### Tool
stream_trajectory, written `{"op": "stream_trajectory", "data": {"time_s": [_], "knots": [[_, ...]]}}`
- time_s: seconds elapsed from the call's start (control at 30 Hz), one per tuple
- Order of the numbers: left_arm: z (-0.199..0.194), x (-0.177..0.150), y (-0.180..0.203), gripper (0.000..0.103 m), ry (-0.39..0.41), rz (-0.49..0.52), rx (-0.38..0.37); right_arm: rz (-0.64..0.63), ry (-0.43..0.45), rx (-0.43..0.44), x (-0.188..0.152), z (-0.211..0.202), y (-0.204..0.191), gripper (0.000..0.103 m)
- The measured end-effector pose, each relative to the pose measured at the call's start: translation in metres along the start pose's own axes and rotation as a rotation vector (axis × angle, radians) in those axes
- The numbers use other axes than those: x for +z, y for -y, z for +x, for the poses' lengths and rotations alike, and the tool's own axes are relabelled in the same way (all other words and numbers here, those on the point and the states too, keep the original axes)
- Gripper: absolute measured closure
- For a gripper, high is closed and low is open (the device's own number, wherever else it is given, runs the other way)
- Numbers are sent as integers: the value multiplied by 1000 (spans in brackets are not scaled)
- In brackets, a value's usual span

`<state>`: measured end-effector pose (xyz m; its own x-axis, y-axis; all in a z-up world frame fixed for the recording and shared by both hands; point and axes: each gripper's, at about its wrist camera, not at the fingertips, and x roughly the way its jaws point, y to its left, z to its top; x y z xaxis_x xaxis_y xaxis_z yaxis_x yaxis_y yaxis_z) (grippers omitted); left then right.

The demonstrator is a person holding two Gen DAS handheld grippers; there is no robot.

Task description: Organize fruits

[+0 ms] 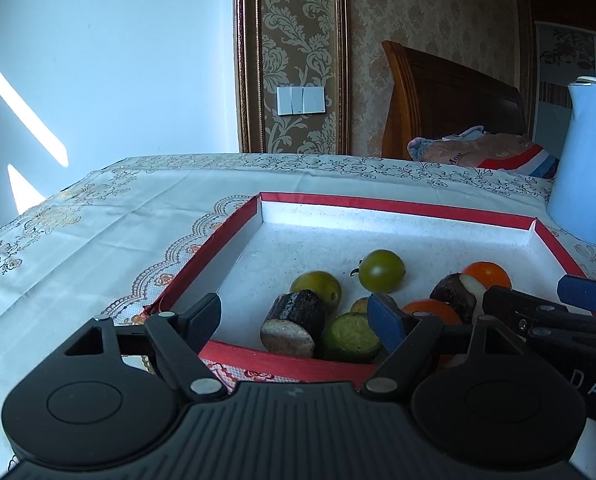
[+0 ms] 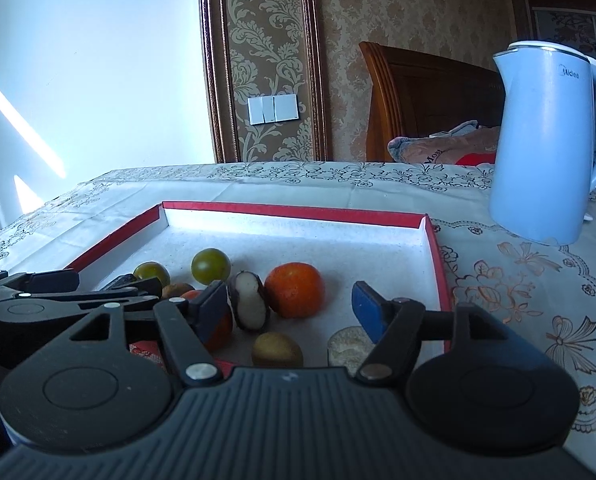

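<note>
Left gripper fingers spread wide; right gripper likewise, side by side.

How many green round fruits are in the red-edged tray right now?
2. One green fruit sits toward the tray middle; the other green fruit lies nearer, left of it, behind the dark cut piece. More may hide behind the tools.

Green, orange and dark cut fruits clustered loose inside red-rimmed tray.

Sunlight streaks a pale wall beside a gilt-framed damask wallpaper panel bearing a white light switch. Beyond the far edge of the embroidered tablecloth covering the counter stands a carved wooden headboard.
</note>
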<state>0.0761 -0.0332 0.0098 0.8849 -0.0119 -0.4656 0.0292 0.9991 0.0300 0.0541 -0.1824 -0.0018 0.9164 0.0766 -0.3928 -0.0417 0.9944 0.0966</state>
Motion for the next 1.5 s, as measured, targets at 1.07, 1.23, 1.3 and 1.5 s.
{"op": "stream_trajectory", "data": {"time_s": [1.07, 1.23, 1.3, 1.5], "knots": [[-38, -22, -5, 17, -61, 18, -20, 80, 34, -13, -22, -52, -6, 22], [-29, -20, -6, 17, -97, 2, -26, 70, 14, -26, -23, -47, -7, 22], [-28, -20, -6, 17, -94, 4, -28, 67, 21, -26, -23, -48, -7, 20], [-30, -20, -5, 17, -85, 9, -21, 67, 28, -30, -23, -49, -7, 19]]}}
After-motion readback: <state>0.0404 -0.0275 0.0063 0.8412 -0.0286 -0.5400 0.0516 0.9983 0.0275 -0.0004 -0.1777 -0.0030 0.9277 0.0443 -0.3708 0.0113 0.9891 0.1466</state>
